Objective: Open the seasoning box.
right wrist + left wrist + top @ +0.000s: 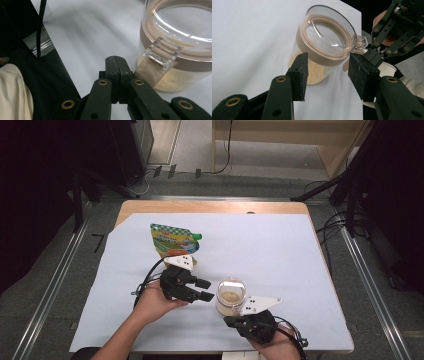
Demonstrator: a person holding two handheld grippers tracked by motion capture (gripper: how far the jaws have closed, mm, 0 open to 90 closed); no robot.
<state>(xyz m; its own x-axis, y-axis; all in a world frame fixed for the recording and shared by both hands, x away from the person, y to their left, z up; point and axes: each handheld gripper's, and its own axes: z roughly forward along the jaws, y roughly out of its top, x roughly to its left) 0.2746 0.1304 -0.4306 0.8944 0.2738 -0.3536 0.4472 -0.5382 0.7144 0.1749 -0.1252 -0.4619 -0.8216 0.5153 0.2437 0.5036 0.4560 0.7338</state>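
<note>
Left gripper [325,72], jaws half open and empty, is aimed at the clear jar [231,296] near the tabletop's front edge; pads are best squared on its tan band [322,56] before closing

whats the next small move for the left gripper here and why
Probably ease the left gripper forward until its open pads sit either side of the jar, then close. The jaws stand apart just short of it, not touching, while the shut right gripper sits beside the lid's clear clasp, holding nothing.
</note>
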